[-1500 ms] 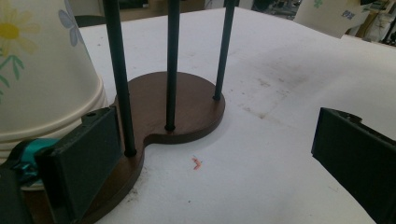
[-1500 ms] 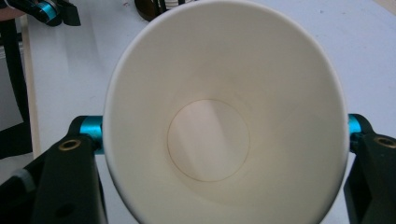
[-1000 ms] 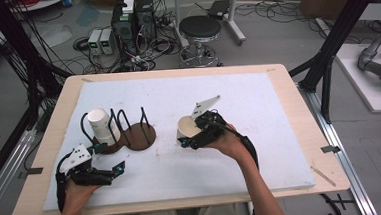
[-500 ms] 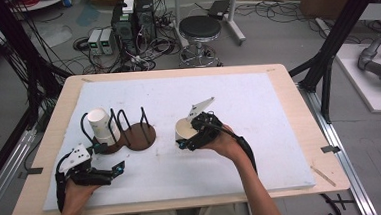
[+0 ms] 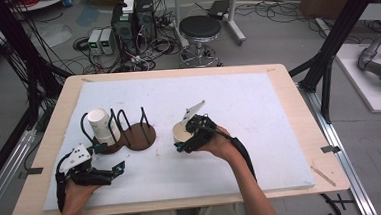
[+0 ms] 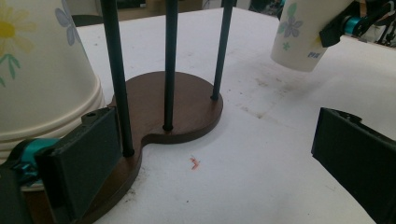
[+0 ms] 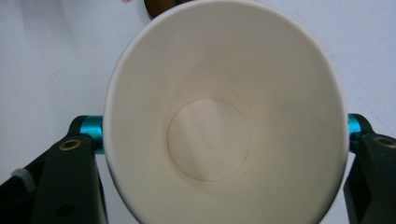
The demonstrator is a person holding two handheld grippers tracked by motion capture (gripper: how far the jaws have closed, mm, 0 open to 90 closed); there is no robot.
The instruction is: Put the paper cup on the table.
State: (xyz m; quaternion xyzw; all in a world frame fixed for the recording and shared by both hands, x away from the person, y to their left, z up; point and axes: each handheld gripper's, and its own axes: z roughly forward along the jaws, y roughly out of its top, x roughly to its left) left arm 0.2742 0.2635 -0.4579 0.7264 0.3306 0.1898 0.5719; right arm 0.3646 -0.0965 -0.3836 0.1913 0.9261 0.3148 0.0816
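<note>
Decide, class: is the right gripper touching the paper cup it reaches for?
Touching. The right gripper view shows the right gripper with a jaw pressed on each side of the paper cup.

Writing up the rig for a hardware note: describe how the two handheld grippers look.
Both are black two-jaw tools. The left gripper has a pale grey three-cornered plate on top, teal parts by its flat black jaws and a black cable at the wrist. The right gripper has the same plate, teal fittings, and a black cable along the forearm. No sleeves show.

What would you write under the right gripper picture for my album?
Right tongs squeeze an empty paper cup, its open mouth facing the camera.
</note>
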